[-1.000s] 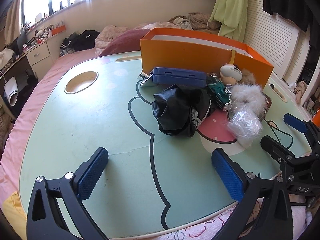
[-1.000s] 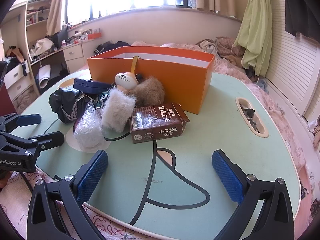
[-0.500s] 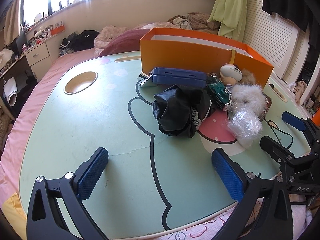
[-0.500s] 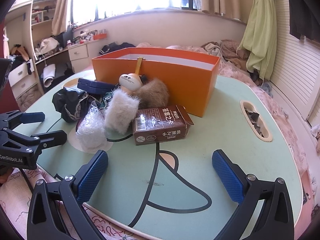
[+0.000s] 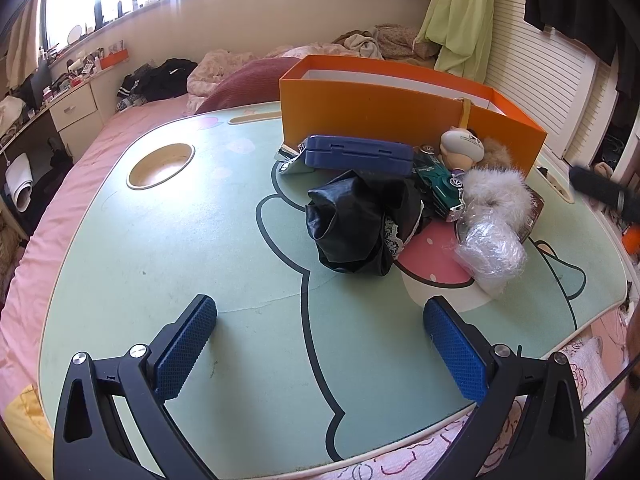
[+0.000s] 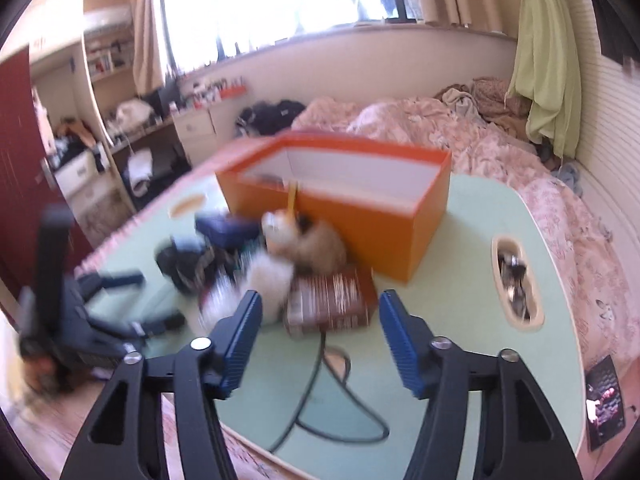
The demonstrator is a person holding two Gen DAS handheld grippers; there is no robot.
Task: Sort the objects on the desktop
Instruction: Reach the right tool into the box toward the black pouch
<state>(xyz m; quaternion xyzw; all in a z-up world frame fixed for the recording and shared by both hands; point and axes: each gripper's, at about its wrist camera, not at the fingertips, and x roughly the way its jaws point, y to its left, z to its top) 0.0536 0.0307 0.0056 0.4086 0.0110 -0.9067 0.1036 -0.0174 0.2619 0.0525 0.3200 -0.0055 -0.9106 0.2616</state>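
Note:
An orange box (image 5: 400,108) stands open at the back of the green table (image 5: 200,240). In front of it lies a pile: a blue case (image 5: 358,156), a black bag (image 5: 360,224), a green toy car (image 5: 438,188), a round-headed doll (image 5: 462,146), white fur (image 5: 496,192) and a clear plastic wad (image 5: 490,250). My left gripper (image 5: 320,344) is open and empty, near the front edge. My right gripper (image 6: 320,344) is open and empty, raised above the table, facing a brown carton (image 6: 332,308). The right wrist view is blurred.
The table has a round cup hole (image 5: 162,164) at the left and an oval slot (image 6: 516,280) at the right. A bed with pink bedding (image 6: 460,128) surrounds the table. A desk and drawers (image 5: 76,110) stand at the far left.
My right gripper has lifted and pulled back fast, its jaws narrower than before, blurring its view. It has left the left wrist view almost entirely. The left gripper has barely moved.

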